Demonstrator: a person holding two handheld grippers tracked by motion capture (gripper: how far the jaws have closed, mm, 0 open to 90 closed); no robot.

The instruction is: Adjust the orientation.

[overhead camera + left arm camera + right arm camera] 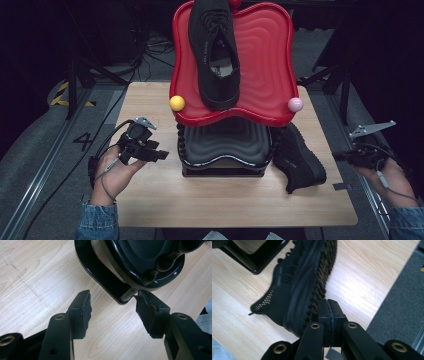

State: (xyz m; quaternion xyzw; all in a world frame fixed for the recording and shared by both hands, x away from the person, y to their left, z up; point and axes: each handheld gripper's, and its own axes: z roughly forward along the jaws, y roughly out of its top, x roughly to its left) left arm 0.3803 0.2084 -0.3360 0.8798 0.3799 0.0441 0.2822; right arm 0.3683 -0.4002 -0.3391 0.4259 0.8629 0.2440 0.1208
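Left tongs (113, 312) gape, empty, just short of the black rack (150, 262); right tongs (329, 315) pinched together, empty, beside the black shoe (297, 290).

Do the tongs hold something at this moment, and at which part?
Nothing is held. The left tongs stand open over the table; the right tongs are shut on nothing, beside the black shoe.

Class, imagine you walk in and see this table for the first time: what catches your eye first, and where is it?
The bright red tray at the top of a two-tier rack grabs the eye first, at the table's far middle, with a black shoe lying on it and a yellow ball and a pink ball at its front corners. A second black shoe lies on the wooden table right of the rack's black lower tray.
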